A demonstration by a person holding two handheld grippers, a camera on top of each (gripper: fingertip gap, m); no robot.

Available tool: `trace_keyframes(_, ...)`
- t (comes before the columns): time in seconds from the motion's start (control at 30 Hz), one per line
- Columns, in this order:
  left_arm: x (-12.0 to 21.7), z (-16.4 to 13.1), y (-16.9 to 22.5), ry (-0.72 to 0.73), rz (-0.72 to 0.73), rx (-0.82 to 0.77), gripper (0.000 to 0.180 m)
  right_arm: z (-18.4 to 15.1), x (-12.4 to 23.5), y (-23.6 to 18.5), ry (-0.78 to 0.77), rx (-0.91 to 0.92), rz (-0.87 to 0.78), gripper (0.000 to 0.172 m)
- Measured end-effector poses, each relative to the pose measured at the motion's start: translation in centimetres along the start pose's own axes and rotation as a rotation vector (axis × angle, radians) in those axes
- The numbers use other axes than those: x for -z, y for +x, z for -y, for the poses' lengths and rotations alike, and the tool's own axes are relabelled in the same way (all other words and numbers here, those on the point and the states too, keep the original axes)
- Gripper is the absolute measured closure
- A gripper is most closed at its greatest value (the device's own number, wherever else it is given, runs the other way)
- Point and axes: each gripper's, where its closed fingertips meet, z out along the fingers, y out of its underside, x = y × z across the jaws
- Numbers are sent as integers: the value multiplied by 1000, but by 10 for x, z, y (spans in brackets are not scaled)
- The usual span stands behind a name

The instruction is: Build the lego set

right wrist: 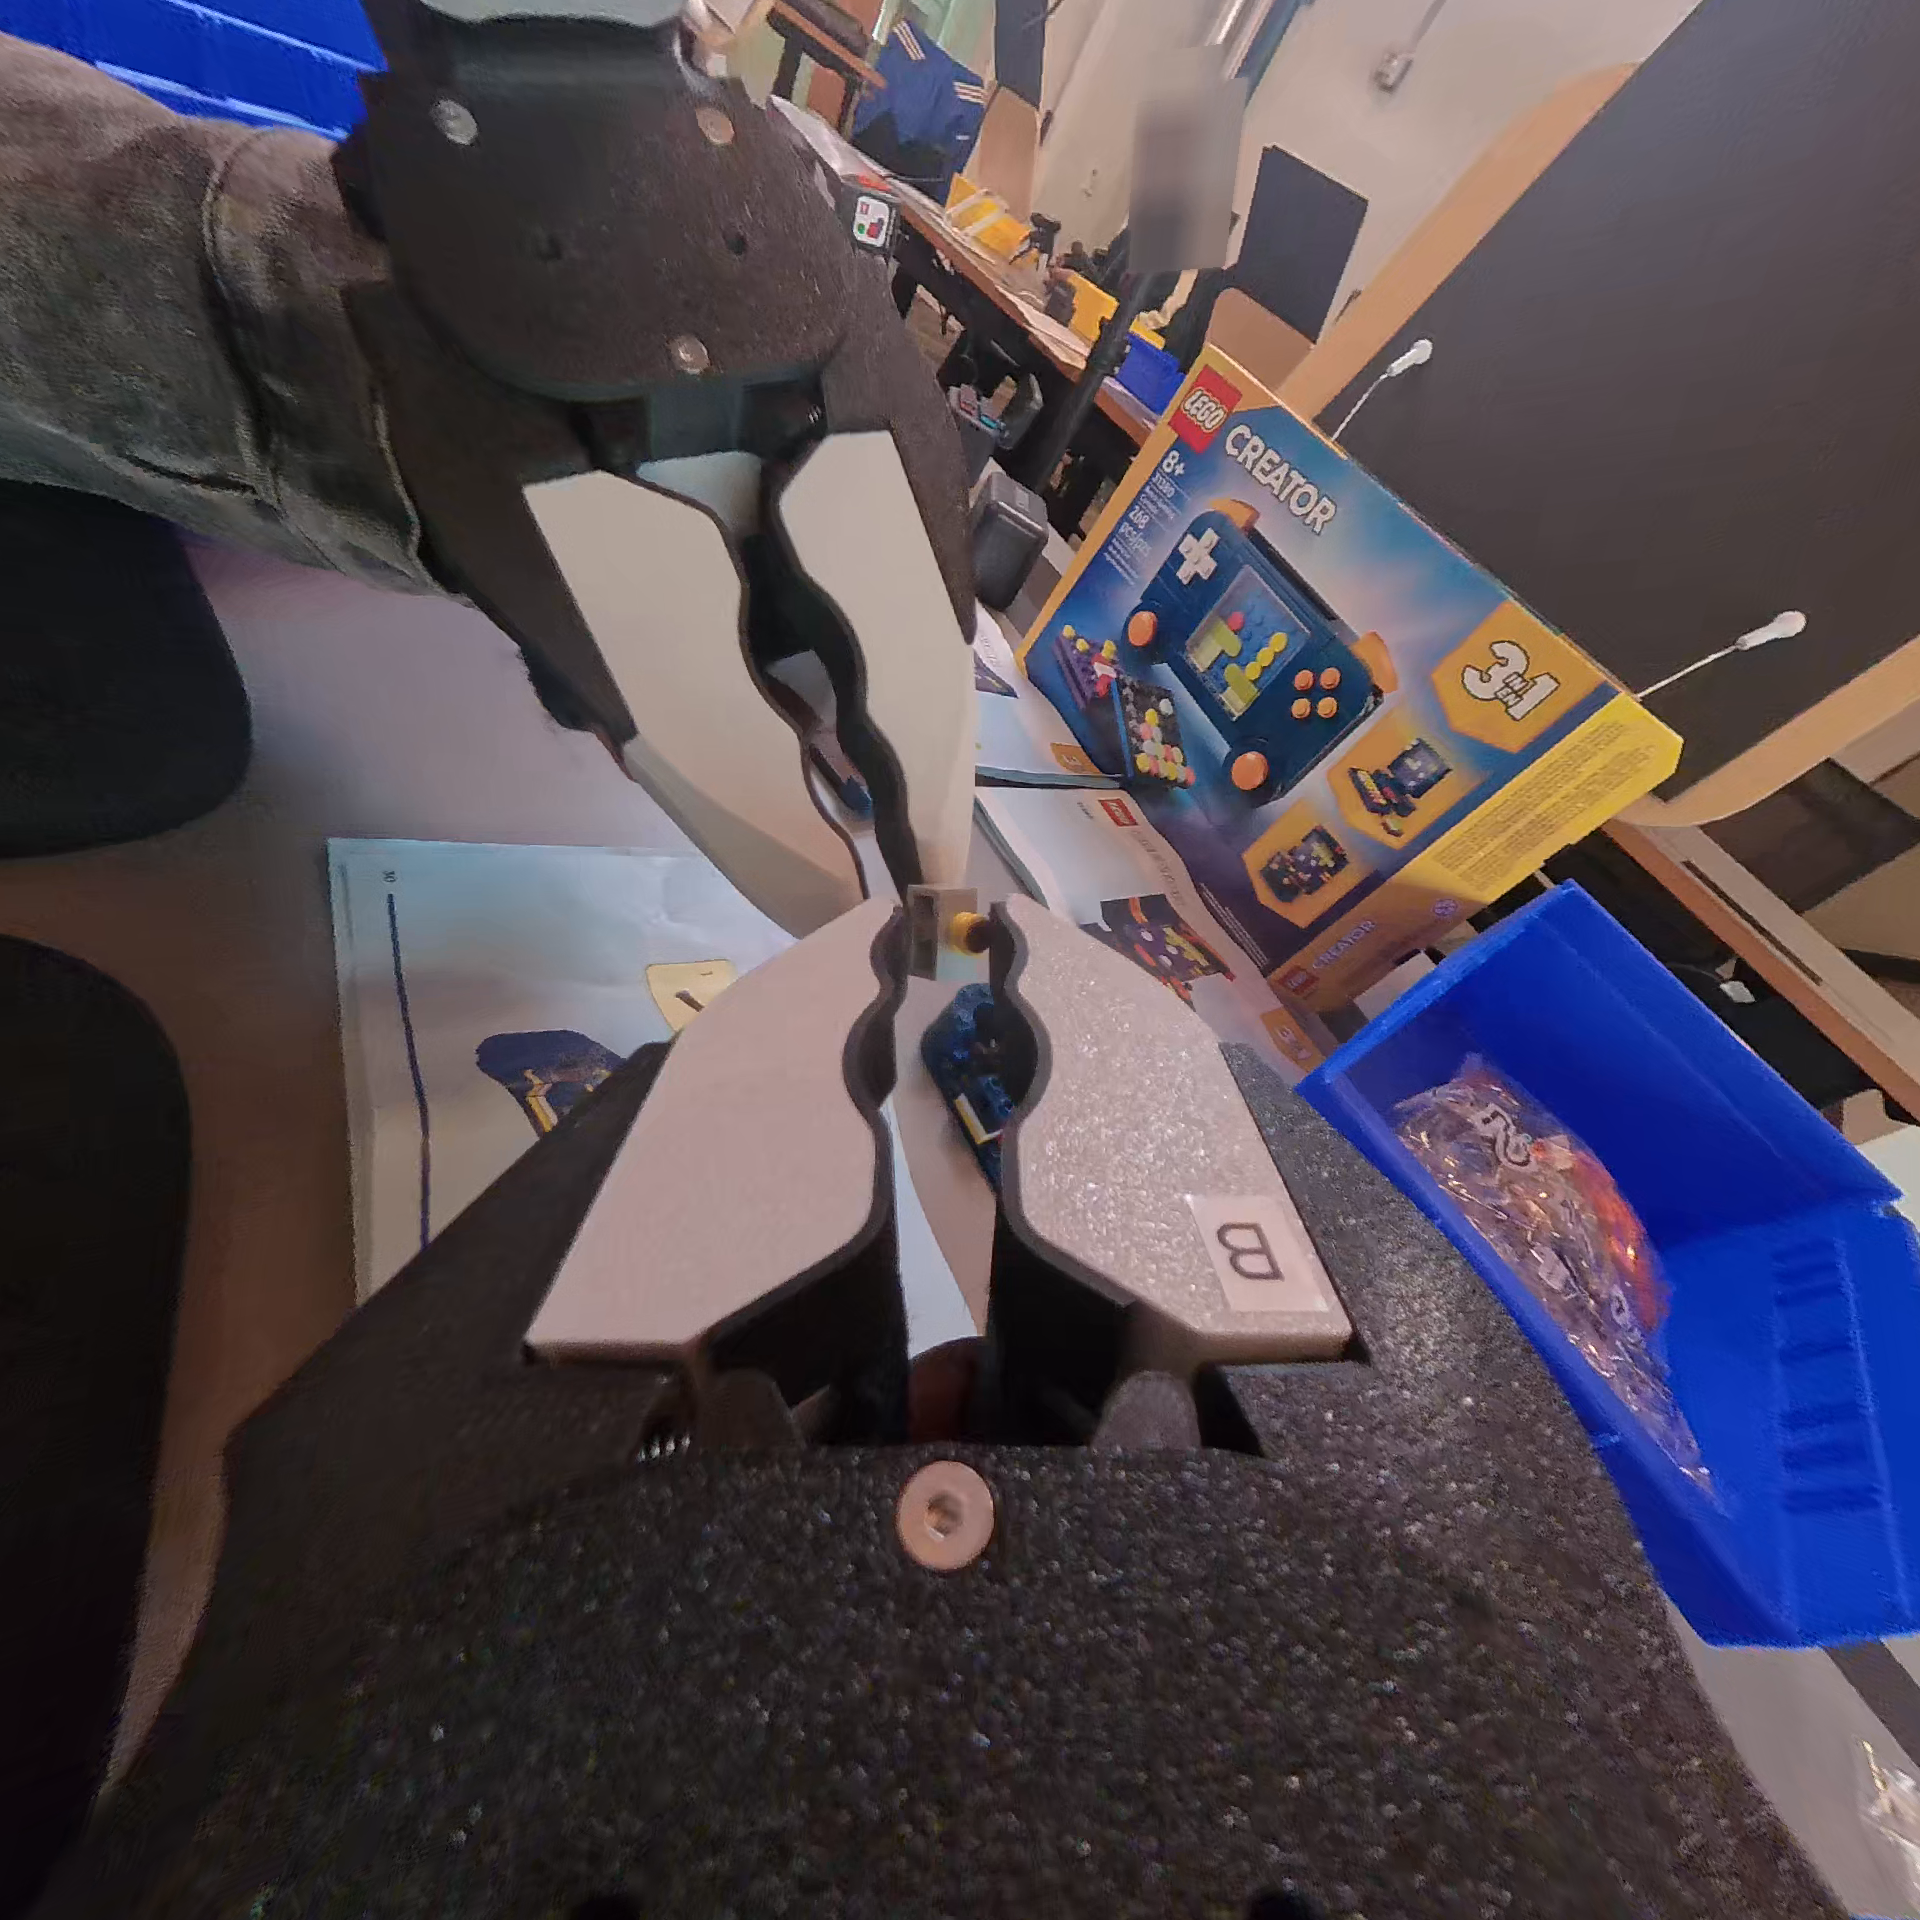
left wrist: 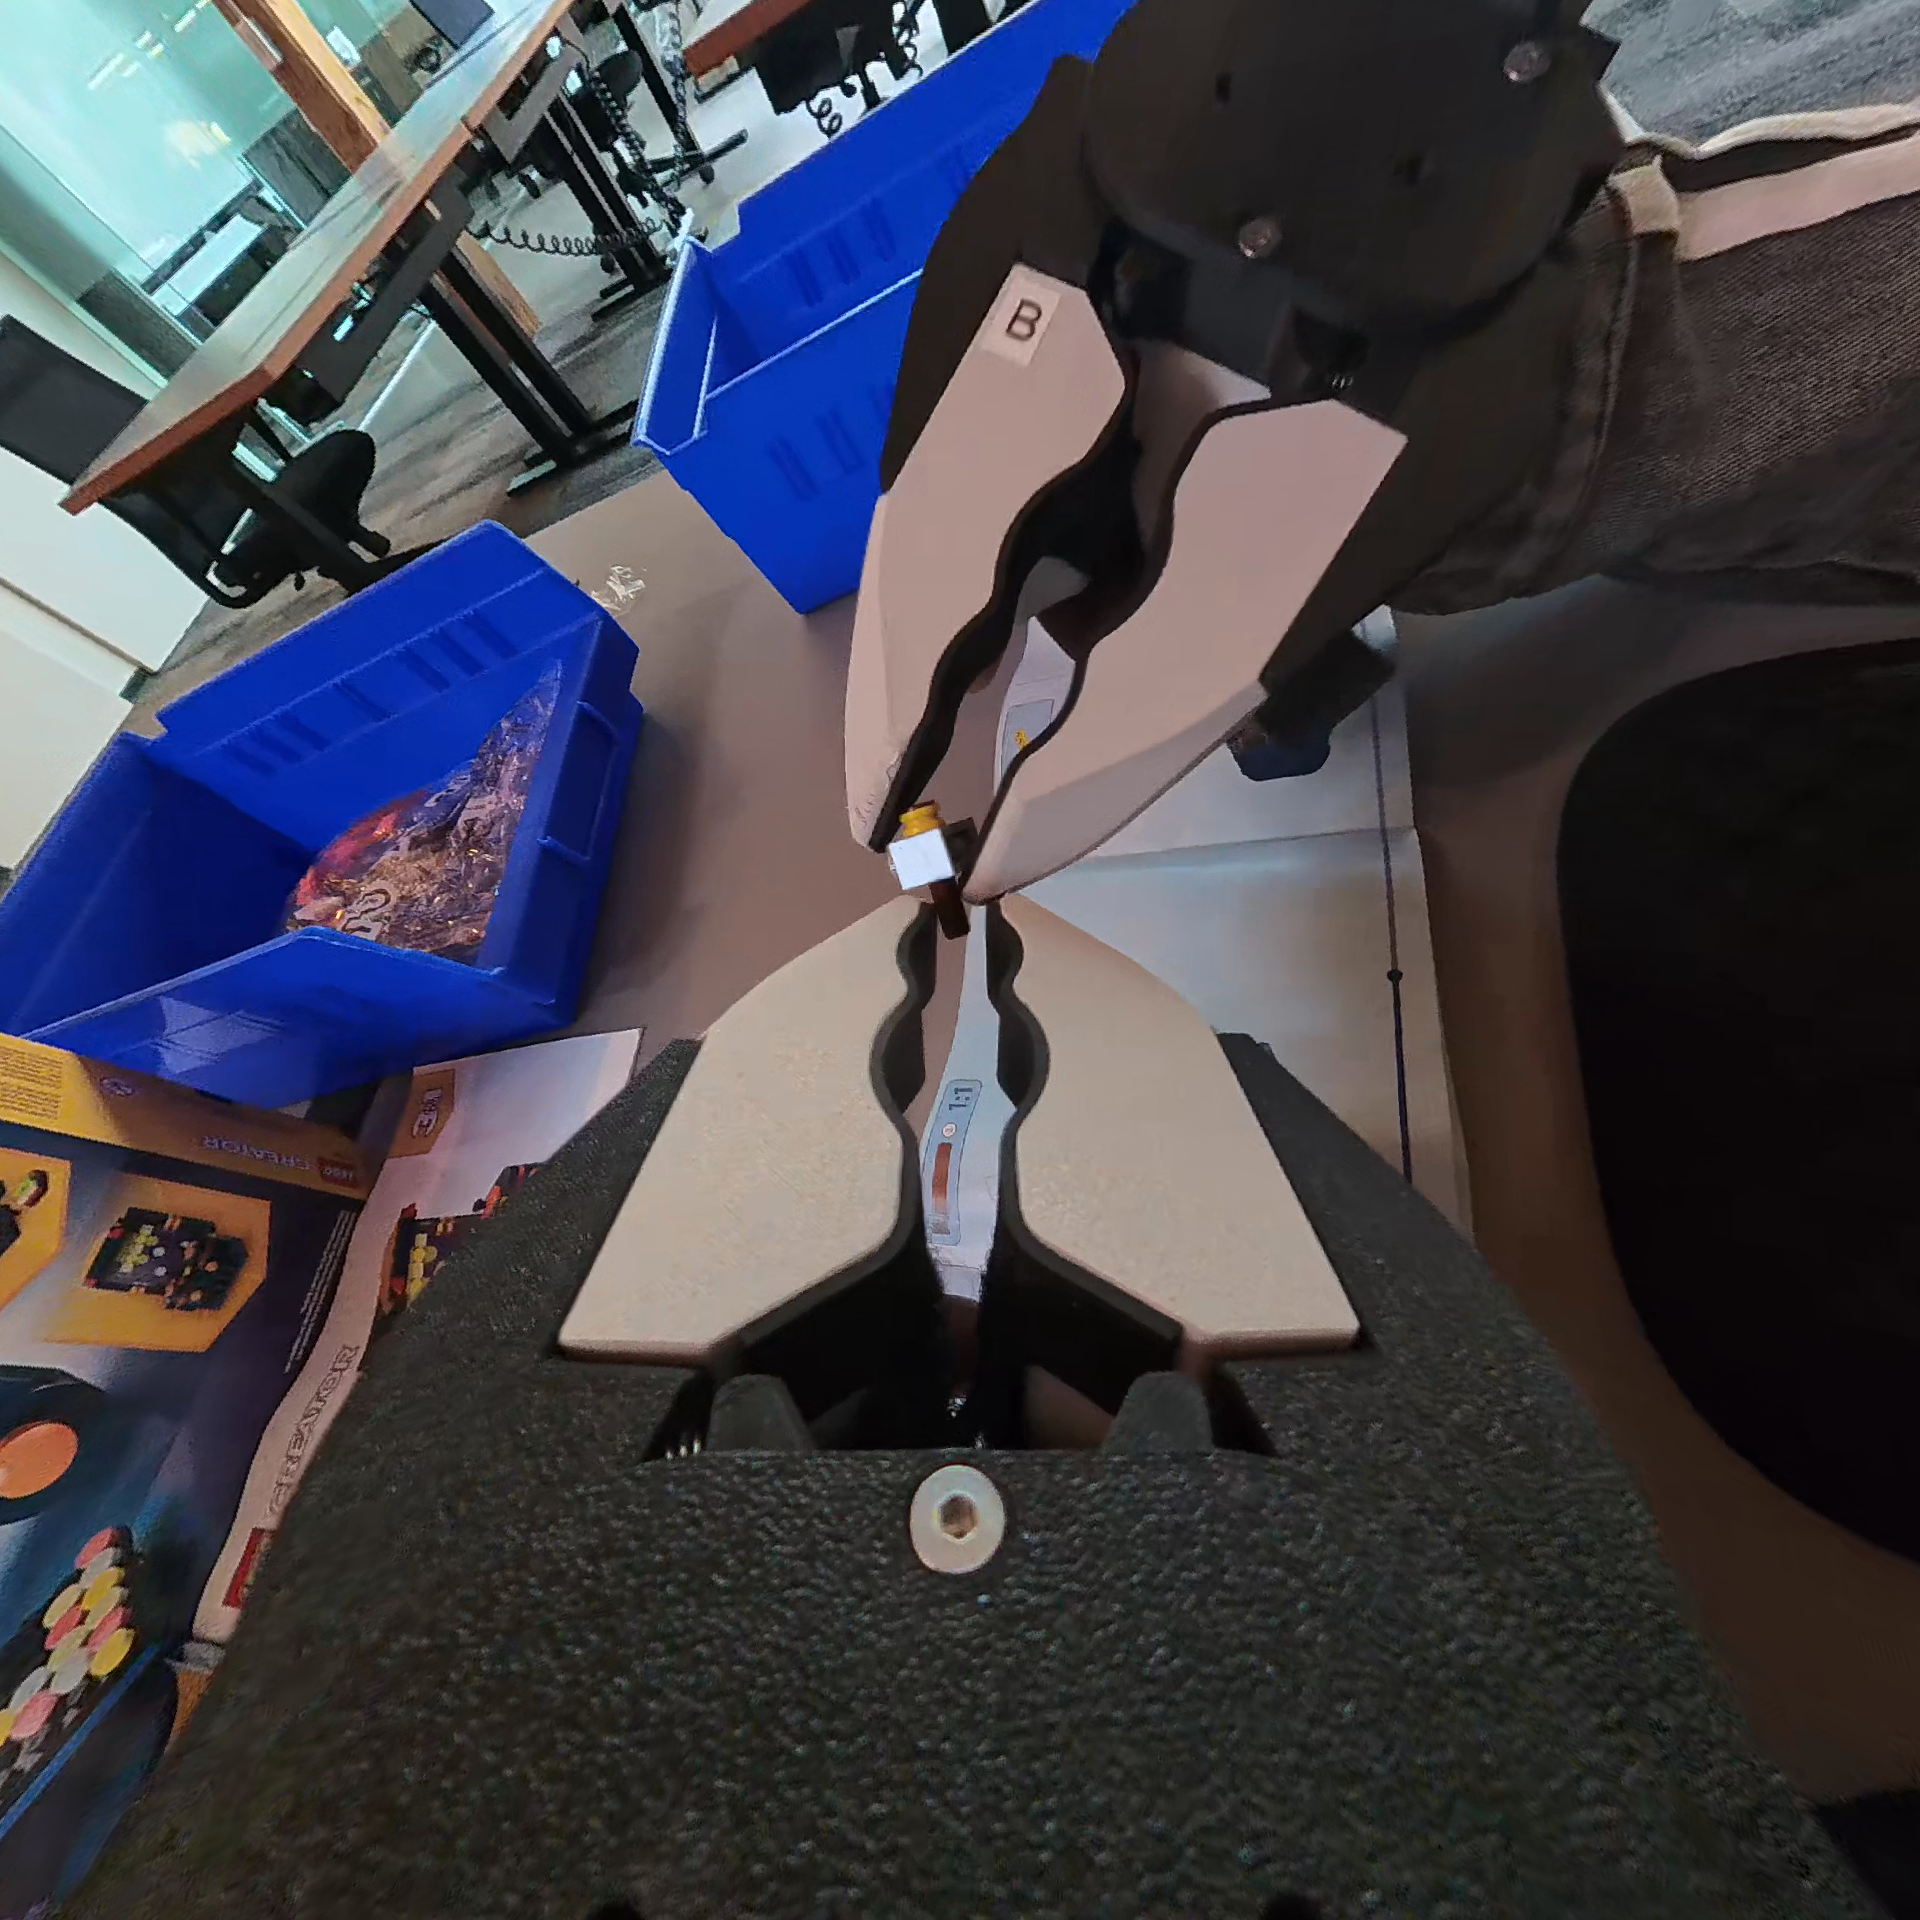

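Near-left open blue plastic bin (left wrist: 343, 997) holds a crinkled clear bag of bricks (left wrist: 436, 842); far blue bin (left wrist: 831, 343) contents unseen. Right gripper (right wrist: 940, 940) pinches a small grey brick assembly (right wrist: 928, 935); left gripper (left wrist: 951, 914), jaws narrowed, grips its dark brown peg (left wrist: 951, 914).

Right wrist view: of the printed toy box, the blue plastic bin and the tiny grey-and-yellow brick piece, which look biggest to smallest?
1. Printed toy box
2. Blue plastic bin, cut off by the frame and nearer, so unsure against the box
3. Tiny grey-and-yellow brick piece, clearly smallest

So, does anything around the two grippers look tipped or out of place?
One thing: the toy box sits tilted, leaning rather than flat. Otherwise nothing stands out; the right gripper grips a small grey brick assembly.
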Motion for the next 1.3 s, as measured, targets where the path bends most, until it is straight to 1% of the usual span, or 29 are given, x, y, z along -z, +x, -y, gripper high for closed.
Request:
trace_keyframes(0.13, 0, 0, 0, 13, 15, -21, 176, 4, 2, -2, 38, -44, 28, 157)
trace_keyframes(0.2, 2, 5, 0, 53, 16, 10, 177, 9, 4, -1, 69, -58, 29, 157)
trace_keyframes(0.37, 14, 26, -1, 266, -27, 138, 177, 33, 12, 1, 247, -148, 42, 157)
trace_keyframes(0.43, 20, 34, 1, 357, -61, 160, 177, 45, 17, 1, 339, -185, 56, 159)
trace_keyframes(0.5, 26, 43, 3, 424, -76, 150, 177, 53, 22, 0, 403, -203, 69, 161)
trace_keyframes(0.6, 36, 56, 7, 538, -128, 167, 177, 67, 31, -2, 519, -245, 112, 160)
trace_keyframes(0.73, 50, 70, 6, 694, -209, 290, 178, 76, 42, 2, 618, -325, 153, 158)
trace_keyframes(0.83, 70, 84, 9, 896, -340, 395, 177, 81, 46, 1, 665, -365, 184, 156)
trace_keyframes(0.93, 98, 95, 10, 1150, -553, 535, 177, 89, 44, -7, 704, -395, 250, 150)
trace_keyframes(1.0, 119, 97, 7, 1331, -719, 639, 177, 97, 43, -11, 741, -441, 312, 146)
trace_keyframes(1.07, 141, 95, 1, 1531, -904, 743, 177, 107, 39, -15, 741, -519, 398, 142)
trace_keyframes(1.1, 143, 94, 4, 1567, -963, 759, 177, 112, 37, -19, 725, -548, 450, 139)
trace_keyframes(1.2, 135, 101, 26, 1501, -1037, 705, 177, 127, 25, -31, 637, -577, 548, 132)
trace_keyframes(1.27, 135, 104, 32, 1492, -1071, 690, 177, 136, 19, -36, 594, -594, 586, 134)
trace_keyframes(1.3, 134, 105, 33, 1492, -1071, 687, 177, 140, 19, -40, 580, -601, 633, 135)
